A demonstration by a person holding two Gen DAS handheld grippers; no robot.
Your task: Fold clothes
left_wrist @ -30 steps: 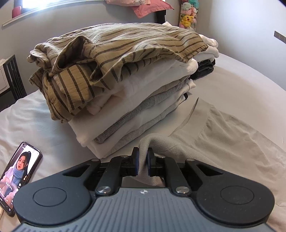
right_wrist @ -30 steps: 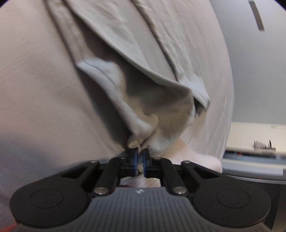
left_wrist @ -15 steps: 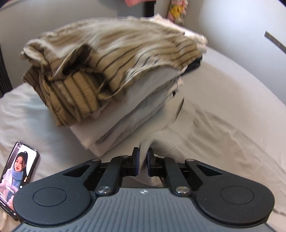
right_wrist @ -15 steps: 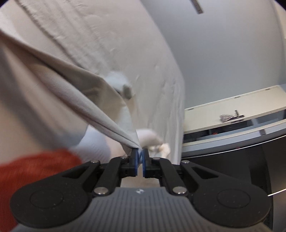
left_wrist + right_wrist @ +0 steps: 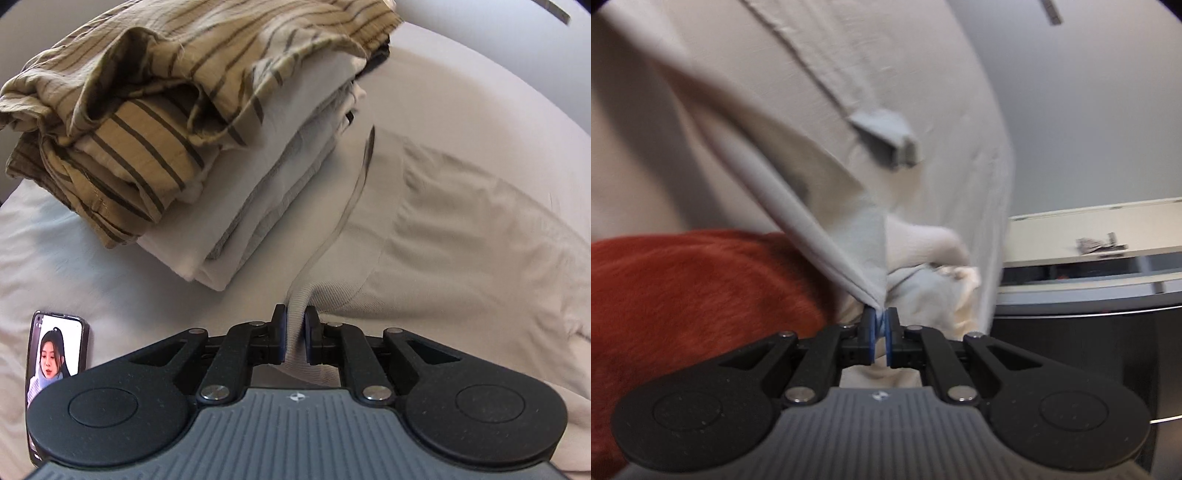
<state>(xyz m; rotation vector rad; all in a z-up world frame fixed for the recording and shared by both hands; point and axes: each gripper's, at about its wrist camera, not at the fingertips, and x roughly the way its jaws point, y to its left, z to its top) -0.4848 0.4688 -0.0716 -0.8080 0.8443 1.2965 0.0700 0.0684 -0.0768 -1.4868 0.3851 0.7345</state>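
Two grippers are working one beige garment point(image 5: 461, 236) across a pale bed point(image 5: 92, 266), and the coming fold is turning on how that cloth is running between them.

Left wrist view: the left gripper point(image 5: 294, 334) is pointing steeply down at the near edge of the garment, its jaws easing apart with the ribbed band point(image 5: 297, 306) between the pads and touching both of them. From the fingers the cloth is spreading far and to the right, flat on the bed, its long axis seemingly running away to the right. Just left of it a stack of folded clothes point(image 5: 221, 147) is standing, a striped tan piece on top; a phone point(image 5: 55, 354) is lying at the near left with its screen lit. The other gripper is not showing here.

Right wrist view: the right gripper point(image 5: 881, 332) is clenching a corner of the same beige fabric, which is rising taut up and to the left from the fingers, lifted off the bedding. A red cloth point(image 5: 683, 295) is filling the near left, a crumpled pale cloth point(image 5: 931, 273) is sitting just beyond the jaws, and a cabinet point(image 5: 1089, 280) is standing at the right. Only this view is showing the raised, stretched end; only the left view is showing the flat body and the stack beside it.
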